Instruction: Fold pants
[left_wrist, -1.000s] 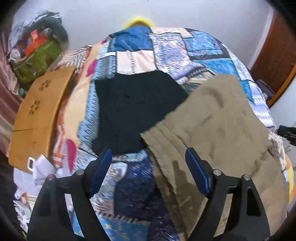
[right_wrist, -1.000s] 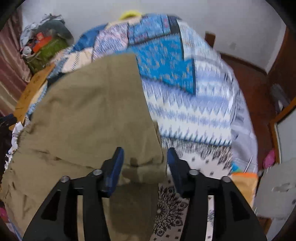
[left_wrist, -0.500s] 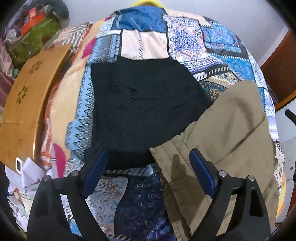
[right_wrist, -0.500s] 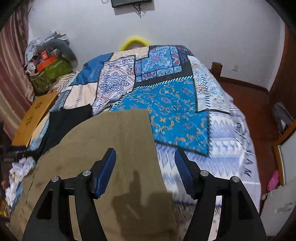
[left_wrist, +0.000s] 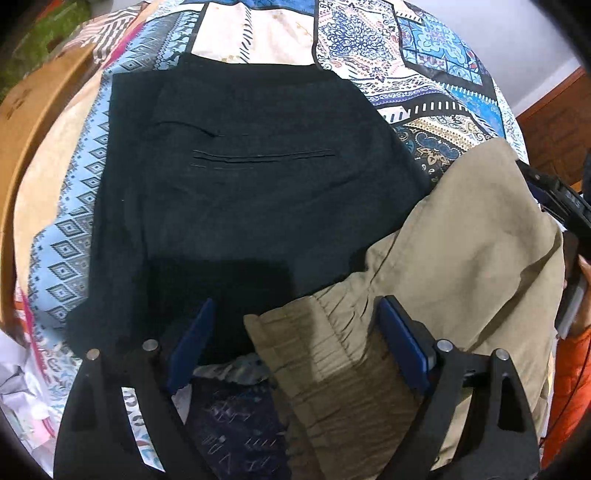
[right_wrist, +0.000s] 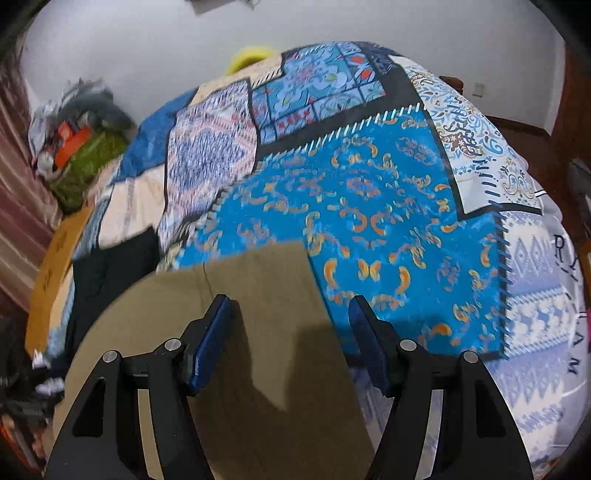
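1. The patchwork bedspread (right_wrist: 388, 206) takes up basically everything, busy blue and cream blocks, and all the clothes lie on it.
2. The khaki pants (left_wrist: 472, 251) lie flat on the near side of the bed, looking already folded into a squarish slab. The gathered elastic waistband sits right between the left fingers, and a straight folded edge shows in the right view (right_wrist: 255, 295).
3. A folded dark garment (left_wrist: 240, 177), probably black pants with a welt pocket showing, lies just beside the khaki pair. Their edges touch or overlap near the waistband; I can't tell which.
4. The left gripper (left_wrist: 291, 347) is spread wide and holding nothing, hovering over that waistband corner.
5. The right gripper (right_wrist: 291, 343) is also wide apart and empty, above the khaki fold's far end.
6. What could go wrong, my guess: since the dark piece is so close, a left pinch at the waistband could snag it too and drag both. And if only the top layer gets grabbed, the stacked fold slides apart or bunches at the elastic.
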